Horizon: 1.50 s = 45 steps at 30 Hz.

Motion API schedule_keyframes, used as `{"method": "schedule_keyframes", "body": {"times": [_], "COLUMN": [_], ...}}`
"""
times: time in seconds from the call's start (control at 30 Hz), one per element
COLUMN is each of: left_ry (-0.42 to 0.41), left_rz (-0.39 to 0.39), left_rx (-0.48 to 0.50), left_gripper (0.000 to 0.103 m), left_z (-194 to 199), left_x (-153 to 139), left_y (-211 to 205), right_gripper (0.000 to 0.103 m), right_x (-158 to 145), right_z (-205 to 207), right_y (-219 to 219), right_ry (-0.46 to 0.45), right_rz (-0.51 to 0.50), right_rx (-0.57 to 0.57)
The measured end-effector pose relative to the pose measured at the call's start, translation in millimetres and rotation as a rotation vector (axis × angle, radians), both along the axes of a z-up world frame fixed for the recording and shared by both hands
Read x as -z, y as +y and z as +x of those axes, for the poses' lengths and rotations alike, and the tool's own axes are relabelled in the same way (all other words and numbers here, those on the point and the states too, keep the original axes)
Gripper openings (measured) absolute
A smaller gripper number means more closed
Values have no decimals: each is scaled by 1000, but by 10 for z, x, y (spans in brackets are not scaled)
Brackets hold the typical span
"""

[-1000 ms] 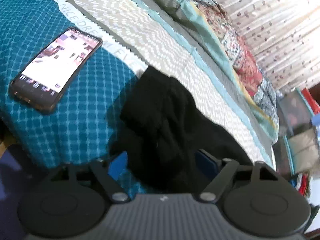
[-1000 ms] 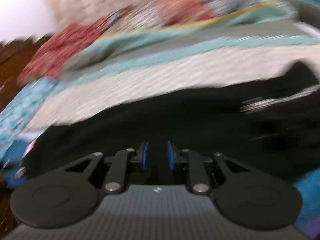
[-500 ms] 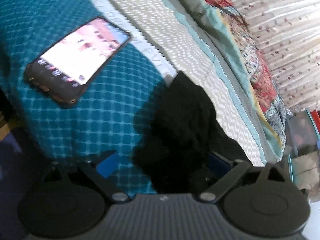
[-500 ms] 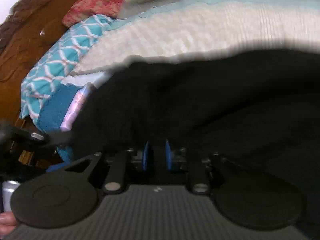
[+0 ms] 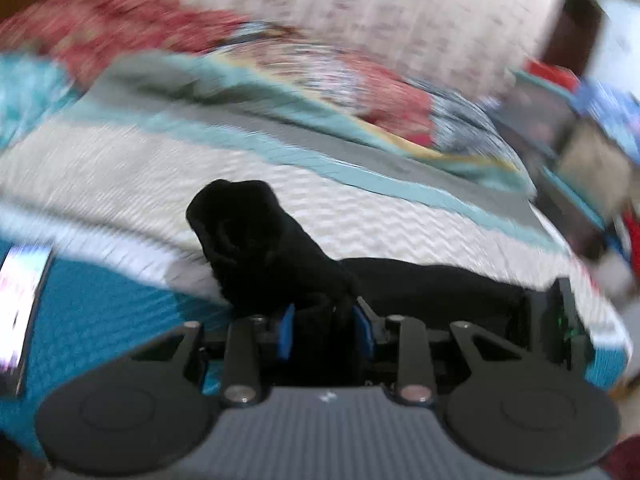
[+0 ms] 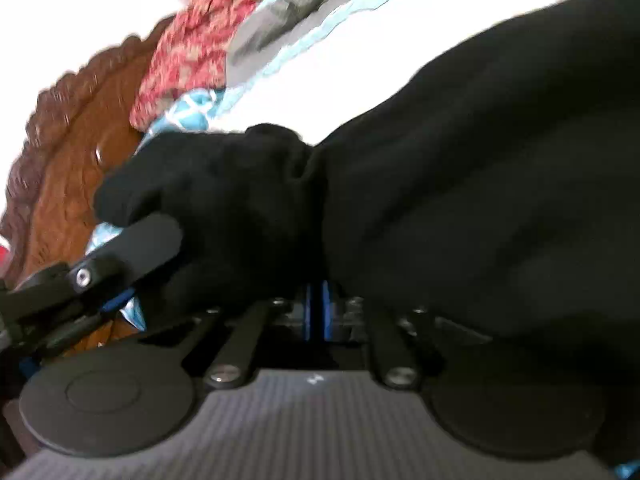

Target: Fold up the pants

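The black pants (image 5: 256, 240) lie bunched on the bed; one end sticks up in a lump. My left gripper (image 5: 325, 326) is closing its jaws, and its blue pads (image 5: 286, 330) press a fold of the black cloth between them. In the right wrist view the pants (image 6: 480, 160) fill most of the picture and drape over my right gripper (image 6: 316, 312). That gripper is shut, with a thin edge of the cloth pinched between its pads. One black finger of the left gripper (image 6: 148, 240) shows at the left, under the bunched end.
The bedspread (image 5: 360, 216) has white zigzag, teal and grey bands. A lit phone (image 5: 20, 300) lies on its teal part at the left edge. Red patterned bedding (image 5: 380, 92) is piled at the far side. A carved wooden headboard (image 6: 60, 168) stands at the left.
The left jaws went from wide apart to closed on the bunched pants, and that gripper rolled and rose, so the phone slid to the view's edge. The right jaws narrowed and black cloth now covers them.
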<state>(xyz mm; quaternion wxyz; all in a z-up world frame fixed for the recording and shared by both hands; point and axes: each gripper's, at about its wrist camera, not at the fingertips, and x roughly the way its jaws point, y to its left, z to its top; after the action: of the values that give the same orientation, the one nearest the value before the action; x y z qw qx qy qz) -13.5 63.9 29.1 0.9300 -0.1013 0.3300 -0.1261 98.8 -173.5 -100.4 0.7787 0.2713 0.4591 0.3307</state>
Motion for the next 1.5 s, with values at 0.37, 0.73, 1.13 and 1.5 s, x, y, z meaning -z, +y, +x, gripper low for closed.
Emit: {"method": "schedule_keyframes", "body": {"times": [0.37,0.73,1.13,1.5], "left_ry": [27,4,134,215], "left_rz": [300,122,-85,-163], "left_rx": [328,280,16,44], "left_gripper": [42,69,69,69], "left_z": [-38,-488,-455,-362], "left_x": [361,-50,14,218], "left_y": [-1086,-512,279,179], "right_gripper": [12,76,21,60], "right_x": [-225,-405,-725,-413], "right_z": [-395,-86,-248,-234], "right_y": [-1355,-1075,-636,-1105], "right_ry": [-122,-174,-348,-208], "right_rz": [-138,-69,-141,-269], "right_rx": [412,287,169,381]}}
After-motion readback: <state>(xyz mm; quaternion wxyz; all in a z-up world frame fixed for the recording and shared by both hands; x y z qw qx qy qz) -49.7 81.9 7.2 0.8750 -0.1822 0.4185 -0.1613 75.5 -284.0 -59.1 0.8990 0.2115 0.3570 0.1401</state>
